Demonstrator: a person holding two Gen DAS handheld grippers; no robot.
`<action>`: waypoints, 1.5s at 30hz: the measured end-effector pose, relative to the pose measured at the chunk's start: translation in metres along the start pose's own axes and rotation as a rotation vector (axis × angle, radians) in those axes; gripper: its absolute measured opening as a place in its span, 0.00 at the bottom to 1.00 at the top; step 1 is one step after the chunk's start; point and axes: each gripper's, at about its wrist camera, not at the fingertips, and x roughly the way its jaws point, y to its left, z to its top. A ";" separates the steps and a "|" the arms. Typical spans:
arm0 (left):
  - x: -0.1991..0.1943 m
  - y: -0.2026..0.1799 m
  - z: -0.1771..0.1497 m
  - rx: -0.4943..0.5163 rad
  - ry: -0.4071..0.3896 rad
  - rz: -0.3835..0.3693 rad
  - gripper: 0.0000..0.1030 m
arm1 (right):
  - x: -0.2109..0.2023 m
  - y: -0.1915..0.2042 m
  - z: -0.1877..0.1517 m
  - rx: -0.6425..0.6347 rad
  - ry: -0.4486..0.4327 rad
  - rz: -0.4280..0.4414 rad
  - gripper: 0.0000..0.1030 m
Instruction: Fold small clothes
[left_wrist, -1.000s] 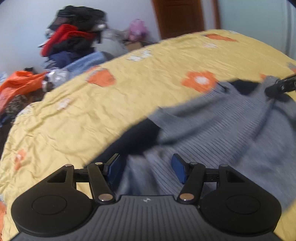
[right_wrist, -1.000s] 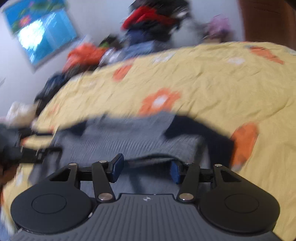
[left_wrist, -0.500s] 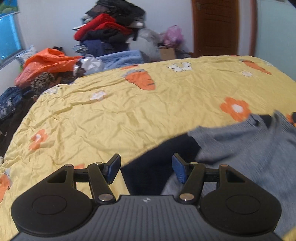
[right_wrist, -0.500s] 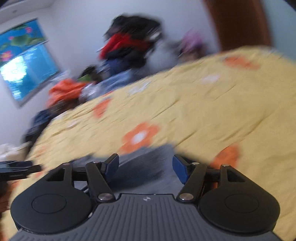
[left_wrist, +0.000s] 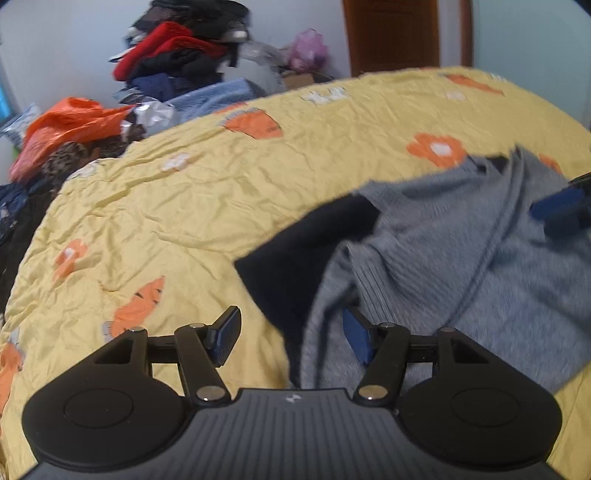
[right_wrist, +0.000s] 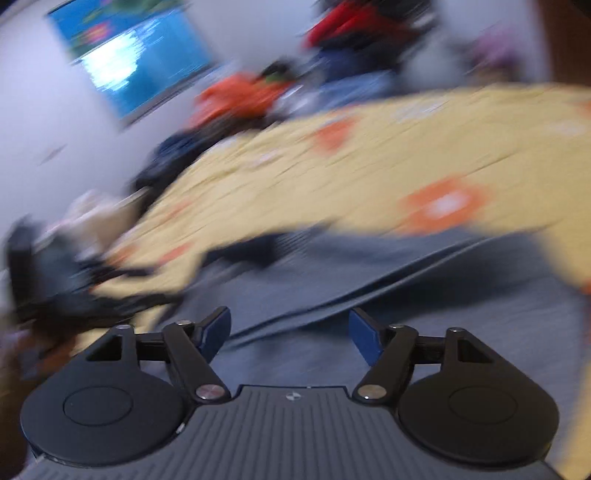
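A grey ribbed knit garment with a dark navy part lies rumpled on the yellow bedspread. My left gripper is open and empty, low over the garment's near left edge, with the navy part between its fingers' line. My right gripper is open and empty, just above the grey garment; its view is blurred. A blue pad of the right gripper shows at the right edge of the left wrist view, over the garment.
A heap of clothes and orange bags stand beyond the bed's far left edge. A brown door is at the back. A bright window or screen is on the wall.
Both grippers have dropped lower towards the garment. The left wrist view now shows more of the grey knit and the navy part; the right gripper has swung left and its view is blurred.
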 end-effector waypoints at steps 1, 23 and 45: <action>0.005 -0.003 -0.002 0.013 0.007 0.003 0.59 | 0.010 0.007 0.000 -0.008 0.025 0.024 0.72; 0.021 0.030 -0.018 -0.188 0.038 0.073 0.67 | 0.050 -0.011 0.075 0.283 -0.379 0.048 0.88; 0.056 -0.032 0.065 0.269 -0.123 -0.154 0.33 | -0.018 -0.038 0.016 0.246 -0.228 -0.178 0.88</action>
